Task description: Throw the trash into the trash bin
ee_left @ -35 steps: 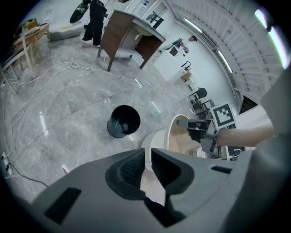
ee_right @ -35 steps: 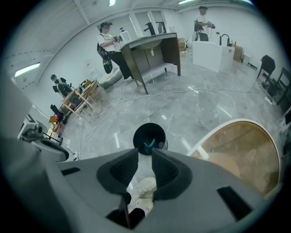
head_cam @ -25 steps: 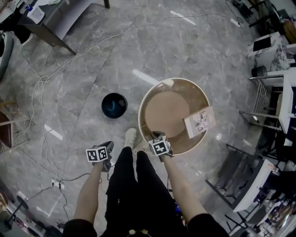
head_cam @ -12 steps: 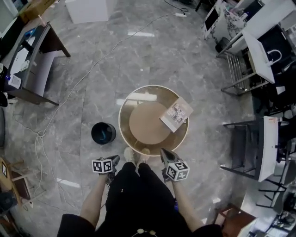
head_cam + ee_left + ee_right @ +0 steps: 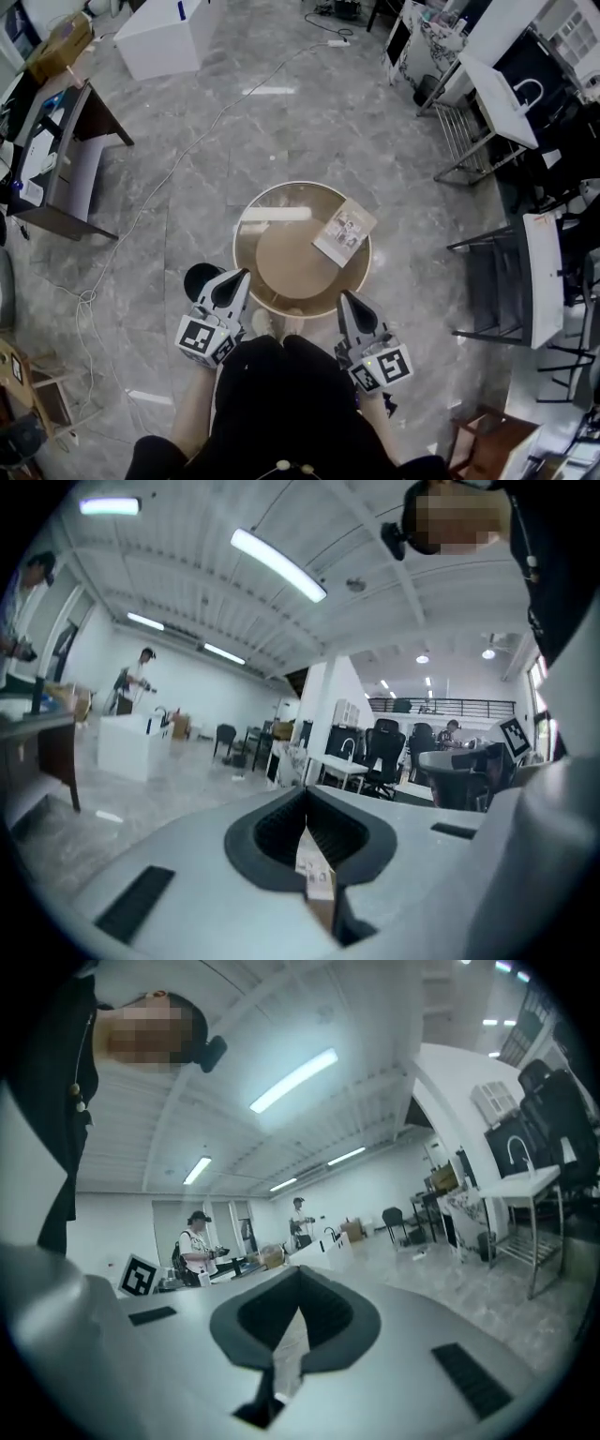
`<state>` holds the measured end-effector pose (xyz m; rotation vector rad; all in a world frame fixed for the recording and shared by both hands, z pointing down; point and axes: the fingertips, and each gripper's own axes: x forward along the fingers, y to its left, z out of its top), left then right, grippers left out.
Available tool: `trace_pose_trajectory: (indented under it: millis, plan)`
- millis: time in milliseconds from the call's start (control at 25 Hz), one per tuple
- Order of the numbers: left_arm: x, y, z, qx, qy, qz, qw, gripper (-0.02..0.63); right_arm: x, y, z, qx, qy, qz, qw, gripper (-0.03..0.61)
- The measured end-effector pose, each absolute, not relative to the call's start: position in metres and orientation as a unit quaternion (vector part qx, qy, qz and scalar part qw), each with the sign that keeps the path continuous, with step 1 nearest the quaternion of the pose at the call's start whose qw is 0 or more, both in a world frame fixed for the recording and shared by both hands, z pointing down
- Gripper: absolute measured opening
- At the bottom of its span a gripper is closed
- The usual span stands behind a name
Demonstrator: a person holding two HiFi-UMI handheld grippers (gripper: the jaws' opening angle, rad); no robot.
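A printed booklet (image 5: 344,231) lies on the right side of the round brown table (image 5: 291,261). The black trash bin (image 5: 199,277) stands on the floor left of the table, partly hidden behind my left gripper (image 5: 243,275). That gripper is raised and points forward with its jaws together; in the left gripper view (image 5: 307,808) only a thin slit shows between them. My right gripper (image 5: 345,296) is raised beside the table's near right edge. Its jaws are shut on nothing, which the right gripper view (image 5: 298,1281) confirms.
A white cable (image 5: 159,187) snakes over the grey marble floor to the left. A dark desk (image 5: 56,159) and a white box (image 5: 169,33) stand at the far left. Chairs and metal racks (image 5: 497,272) crowd the right side. People stand in the distance.
Both grippers have risen from low beside the legs and now point forward at the table's near edge. The head view has lifted, so the table looks smaller.
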<state>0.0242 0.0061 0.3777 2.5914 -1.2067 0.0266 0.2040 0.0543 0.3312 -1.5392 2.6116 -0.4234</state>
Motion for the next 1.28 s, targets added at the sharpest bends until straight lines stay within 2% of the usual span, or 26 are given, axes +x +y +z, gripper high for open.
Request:
trace_pose_trajectory:
  millis: [160, 320, 1280]
  plan:
    - [0.024, 0.015, 0.310, 0.901, -0.425, -0.045, 0.072, 0.006, 0.202, 0.053, 0.283, -0.498, 0.859, -0.098, 0.068, 0.003]
    - [0.017, 0.022, 0.277, 0.897, -0.436, -0.064, 0.046, 0.006, 0.200, 0.054, 0.263, -0.491, 0.864, -0.082, 0.078, 0.003]
    - [0.008, 0.015, 0.275, 0.892, -0.444, -0.067, 0.055, 0.006, 0.171, 0.044, 0.257, -0.480, 0.875, -0.054, 0.046, 0.003]
